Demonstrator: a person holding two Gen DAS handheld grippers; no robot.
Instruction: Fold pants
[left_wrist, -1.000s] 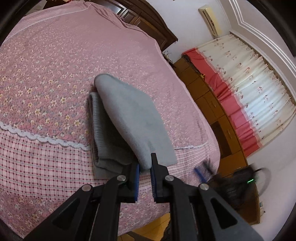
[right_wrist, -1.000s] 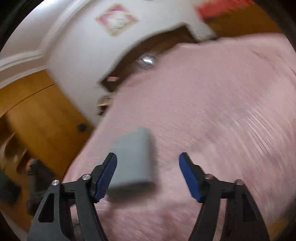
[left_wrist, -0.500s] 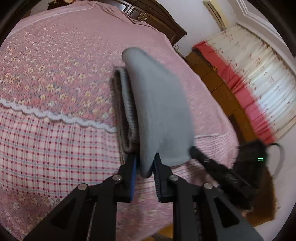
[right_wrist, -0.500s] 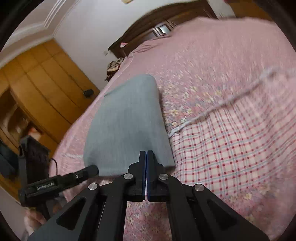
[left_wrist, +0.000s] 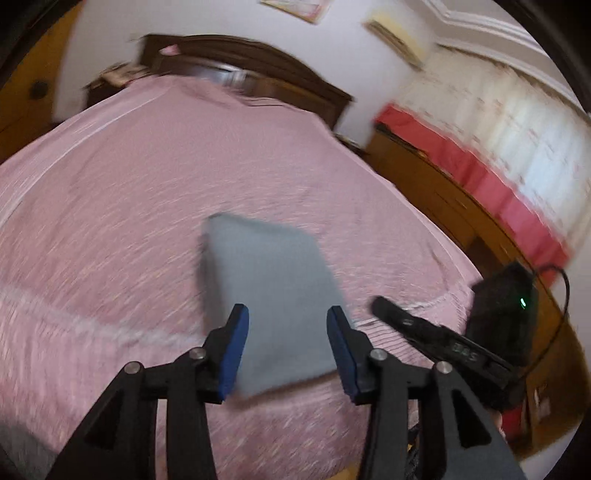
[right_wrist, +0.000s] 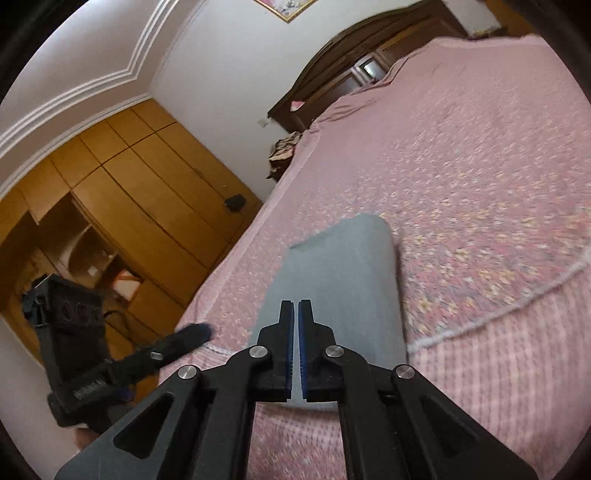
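Two handheld grippers above a pink bedspread (left_wrist: 147, 206), each angled downward toward one folded grey bundle. Left gripper (left_wrist: 288, 347): jaws opening, blue pads (left_wrist: 232, 350) standing apart on either side of the near end of the pants (left_wrist: 269, 295), no pad seen pressing the cloth. View blurred by motion. Pants folded into a compact rectangle, lying flat on the bedspread near its foot edge, long axis running away from the cameras toward the dark wooden headboard (left_wrist: 258, 70). Right gripper (right_wrist: 295, 343): jaws drawn together to a narrow slit, nothing visible between the pads, tips poised over the near half of the pants (right_wrist: 343, 280); contact with the cloth not determinable. Right gripper also seen from the left view (left_wrist: 436, 336) as a black arm just right of the pants. Wooden wardrobe (right_wrist: 122, 192) beyond the bed's left side.
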